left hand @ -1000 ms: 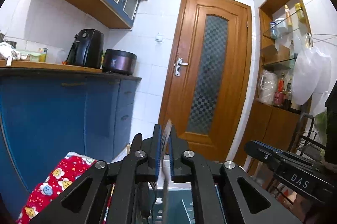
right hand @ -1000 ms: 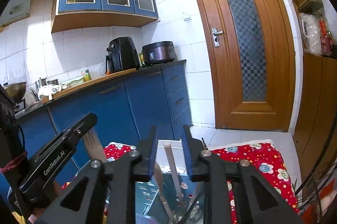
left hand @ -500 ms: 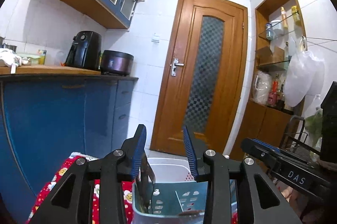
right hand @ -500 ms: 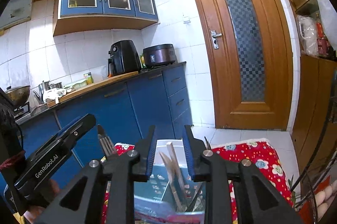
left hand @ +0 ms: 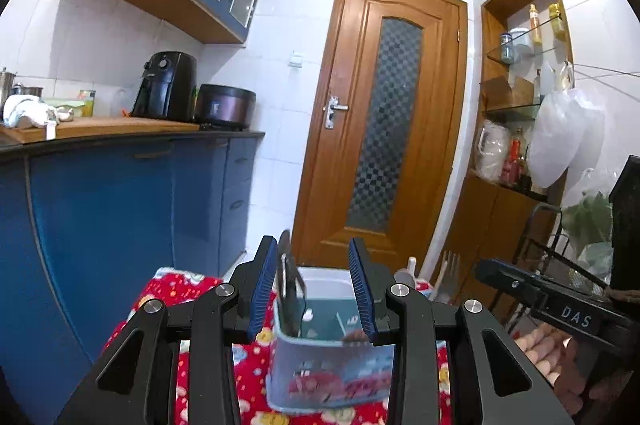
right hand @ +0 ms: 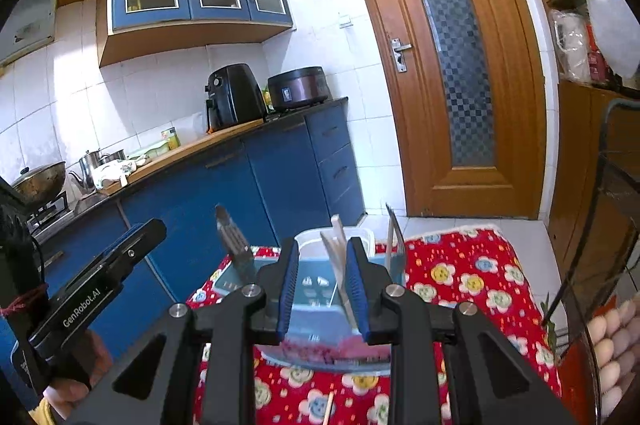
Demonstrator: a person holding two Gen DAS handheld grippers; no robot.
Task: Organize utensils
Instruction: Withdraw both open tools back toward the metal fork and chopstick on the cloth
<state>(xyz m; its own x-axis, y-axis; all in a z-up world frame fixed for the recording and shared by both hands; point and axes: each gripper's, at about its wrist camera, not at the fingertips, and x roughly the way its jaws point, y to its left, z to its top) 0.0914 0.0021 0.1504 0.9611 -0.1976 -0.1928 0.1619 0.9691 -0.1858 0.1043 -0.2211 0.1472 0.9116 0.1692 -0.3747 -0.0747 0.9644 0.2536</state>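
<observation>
A pale blue utensil caddy [left hand: 328, 365] stands on a red flowered cloth [left hand: 172, 293]; it also shows in the right wrist view [right hand: 320, 285]. A dark-handled knife [left hand: 289, 289] stands in its left compartment, seen as a dark utensil [right hand: 234, 245] in the right wrist view. Wooden chopsticks [right hand: 340, 257] and a metal utensil [right hand: 394, 237] stand in it too. A fork [left hand: 448, 275] sticks up at the right. My left gripper [left hand: 316, 289] is open and empty above the caddy. My right gripper [right hand: 322, 285] is open and empty, just behind the caddy.
Blue kitchen cabinets [left hand: 120, 209] run along the left, with an air fryer [left hand: 166, 85] and a cooker [left hand: 226, 105] on the counter. A wooden door [left hand: 384, 129] is ahead. A wire rack [right hand: 616, 225] stands at the right. A loose wooden stick [right hand: 329, 411] lies on the cloth.
My left gripper opened and let go of the knife, which now stands in the caddy, then drew back. My right gripper pulled back a little from the caddy.
</observation>
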